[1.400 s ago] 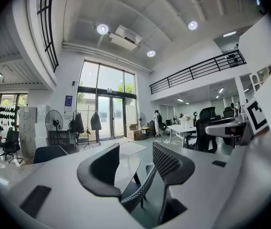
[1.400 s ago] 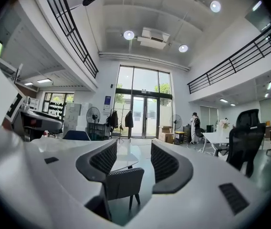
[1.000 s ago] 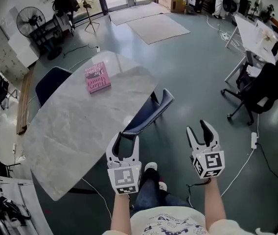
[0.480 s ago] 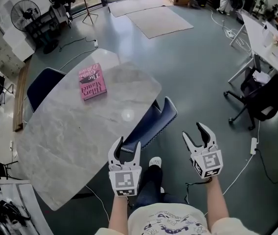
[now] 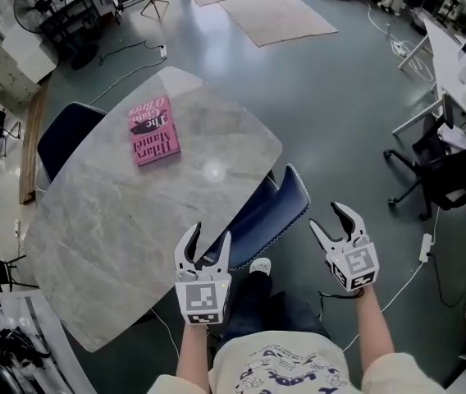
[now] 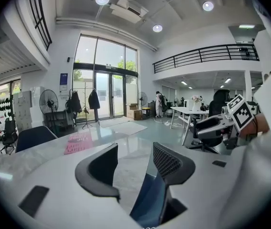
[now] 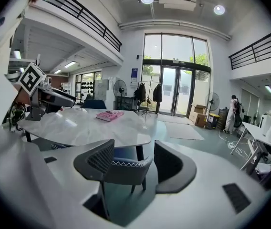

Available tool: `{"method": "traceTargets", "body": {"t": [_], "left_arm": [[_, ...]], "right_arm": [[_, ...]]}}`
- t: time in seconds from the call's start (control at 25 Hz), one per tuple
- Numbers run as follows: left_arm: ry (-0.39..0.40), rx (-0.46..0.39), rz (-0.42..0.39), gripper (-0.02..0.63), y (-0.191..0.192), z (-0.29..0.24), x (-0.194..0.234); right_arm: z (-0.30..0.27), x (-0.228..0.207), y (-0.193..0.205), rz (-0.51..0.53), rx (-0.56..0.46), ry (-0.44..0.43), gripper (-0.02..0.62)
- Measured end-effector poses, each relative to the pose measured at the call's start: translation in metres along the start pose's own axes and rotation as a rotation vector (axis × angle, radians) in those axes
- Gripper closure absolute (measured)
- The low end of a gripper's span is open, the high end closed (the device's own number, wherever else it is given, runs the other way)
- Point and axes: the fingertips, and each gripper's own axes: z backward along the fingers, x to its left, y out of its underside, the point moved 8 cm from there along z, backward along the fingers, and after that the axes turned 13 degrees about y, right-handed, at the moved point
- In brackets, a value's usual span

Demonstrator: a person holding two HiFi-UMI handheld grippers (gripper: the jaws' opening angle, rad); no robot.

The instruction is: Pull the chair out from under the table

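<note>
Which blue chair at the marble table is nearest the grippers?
The blue chair at the marble table's right edge, ahead of the left gripper and right gripper; the other blue chair is far left.

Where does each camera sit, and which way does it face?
Head view: on the person's head, steeply down on the table and blue chair; forearms, shirt, legs show.
Left gripper view: on the left hand-held gripper, facing across the table; its open jaws show.
Right gripper view: on the right hand-held gripper, facing the chair's back; open jaws show.
Both gripper views share the pink book.
</note>
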Motion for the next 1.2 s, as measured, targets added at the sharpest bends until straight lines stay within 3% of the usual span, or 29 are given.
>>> {"method": "traceTargets", "body": {"t": [0.48,0.88,1.2], "left_arm": [[0.013,0.071,0.047,0.347,0.04,0.0,-0.017],[0.061,0.172,0.016,0.31,0.084,0.007,-0.05],[0.117,0.256,0.021,0.291,0.112,0.002,-0.062]], "right_arm": [[-0.043,-0.015,0.036,0.161,0.085,-0.214,0.317],[-0.067,-0.009,0.051,0.341,0.077,-0.434,0.287],[-0.09,0.003,0.057,0.448,0.06,-0.533,0.28]]}}
